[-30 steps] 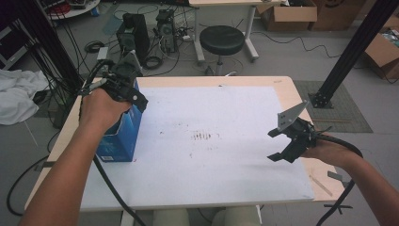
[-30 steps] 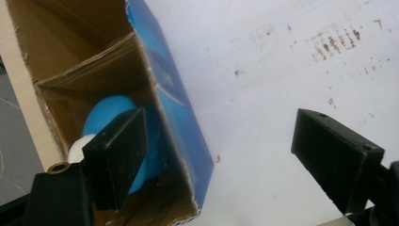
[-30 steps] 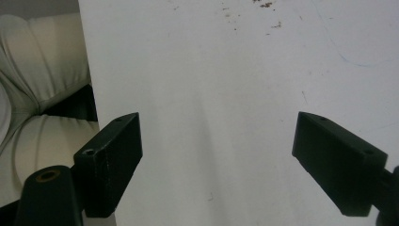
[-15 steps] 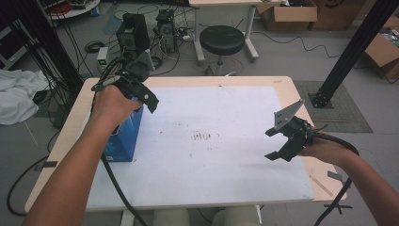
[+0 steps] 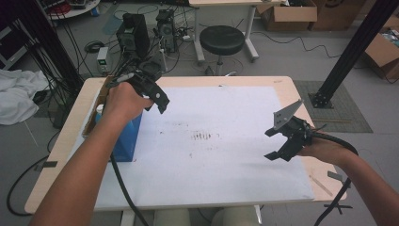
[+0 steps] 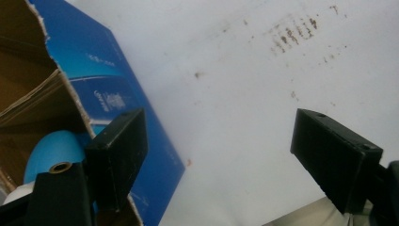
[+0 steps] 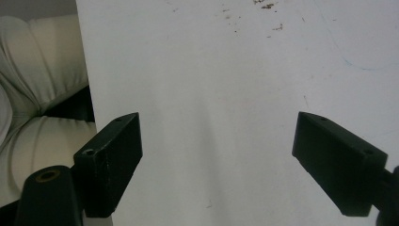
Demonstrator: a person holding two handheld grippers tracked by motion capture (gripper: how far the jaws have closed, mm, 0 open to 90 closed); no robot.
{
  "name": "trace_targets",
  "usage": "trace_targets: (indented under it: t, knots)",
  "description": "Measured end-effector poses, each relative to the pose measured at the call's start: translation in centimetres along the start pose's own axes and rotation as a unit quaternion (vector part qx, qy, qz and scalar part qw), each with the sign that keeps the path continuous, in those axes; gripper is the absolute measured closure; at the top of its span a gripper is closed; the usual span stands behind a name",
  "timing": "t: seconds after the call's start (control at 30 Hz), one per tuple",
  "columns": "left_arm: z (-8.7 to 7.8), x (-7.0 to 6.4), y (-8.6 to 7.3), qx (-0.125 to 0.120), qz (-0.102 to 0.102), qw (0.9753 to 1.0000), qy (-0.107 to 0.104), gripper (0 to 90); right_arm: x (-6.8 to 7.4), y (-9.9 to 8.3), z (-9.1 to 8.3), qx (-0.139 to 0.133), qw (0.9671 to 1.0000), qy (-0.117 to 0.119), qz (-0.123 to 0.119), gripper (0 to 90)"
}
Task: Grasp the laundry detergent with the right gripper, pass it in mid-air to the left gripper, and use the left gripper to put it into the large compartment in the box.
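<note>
I have my left tongs (image 5: 157,98) spread wide, hovering just above the open blue box (image 5: 126,136) at the bench's (image 5: 226,188) left edge. My right tongs (image 5: 280,143), also apart and empty, sit well away, so the left hand is nearer.

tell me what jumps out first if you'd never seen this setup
The open blue cardboard box at the table's left edge draws the eye first, with the left tool held open just above its far corner. Across the white tabletop, the right tool hovers open near the right edge, holding nothing. Between them, a patch of dark smudges marks the middle of the white surface.
</note>
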State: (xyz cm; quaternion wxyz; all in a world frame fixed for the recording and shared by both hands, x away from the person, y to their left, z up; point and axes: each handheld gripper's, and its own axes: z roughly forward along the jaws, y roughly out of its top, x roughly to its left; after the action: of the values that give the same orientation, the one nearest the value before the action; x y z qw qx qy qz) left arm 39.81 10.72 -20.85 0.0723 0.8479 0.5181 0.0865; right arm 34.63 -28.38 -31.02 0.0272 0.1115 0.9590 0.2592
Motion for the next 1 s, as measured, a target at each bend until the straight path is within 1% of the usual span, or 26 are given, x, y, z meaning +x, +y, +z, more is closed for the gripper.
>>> trace_targets:
  t: [0.17,0.27,0.37,0.4,0.5,0.6,0.73,0.77,0.93,1.0]
  knots:
    - [0.7,-1.1,0.8,0.012,0.01,0.9999,-0.006,20.3,0.0,0.1,-0.1,0.001,1.0,0.0,-0.001,16.2]
    - [1.1,-1.7,1.2,0.018,0.015,0.9997,-0.006,20.3,0.0,0.2,-0.2,0.0,1.0,-0.001,-0.001,16.2]
    - [1.6,-2.2,1.5,0.026,0.024,0.9993,-0.005,20.3,-0.1,0.3,-0.1,-0.001,1.0,-0.001,-0.003,16.2]
    - [1.7,-2.4,1.7,0.025,0.026,0.9993,-0.003,20.3,-0.1,0.3,-0.1,-0.001,1.0,-0.001,-0.003,16.2]
    - [2.0,-2.7,2.0,0.021,0.028,0.9994,-0.005,20.4,-0.3,0.4,0.1,0.0,1.0,0.0,-0.004,16.1]
    - [2.6,-3.0,2.2,0.025,0.034,0.9991,-0.004,20.4,-0.4,0.5,0.3,-0.001,1.0,0.0,-0.003,16.1]
    - [3.0,-3.3,2.3,0.024,0.04,0.9989,-0.009,20.5,-0.5,0.5,0.5,0.003,1.0,0.002,-0.004,16.1]
    - [3.2,-3.4,2.3,0.023,0.038,0.999,-0.011,20.7,-0.5,0.6,0.6,0.003,1.0,0.002,-0.006,16.1]
    - [3.5,-3.5,2.5,0.025,0.041,0.9987,-0.016,21.1,-0.5,0.5,0.6,0.002,1.0,0.001,-0.001,16.1]
    - [3.6,-3.6,2.5,0.022,0.04,0.9988,-0.018,21.2,-0.5,0.4,0.6,0.003,1.0,0.002,-0.004,16.1]
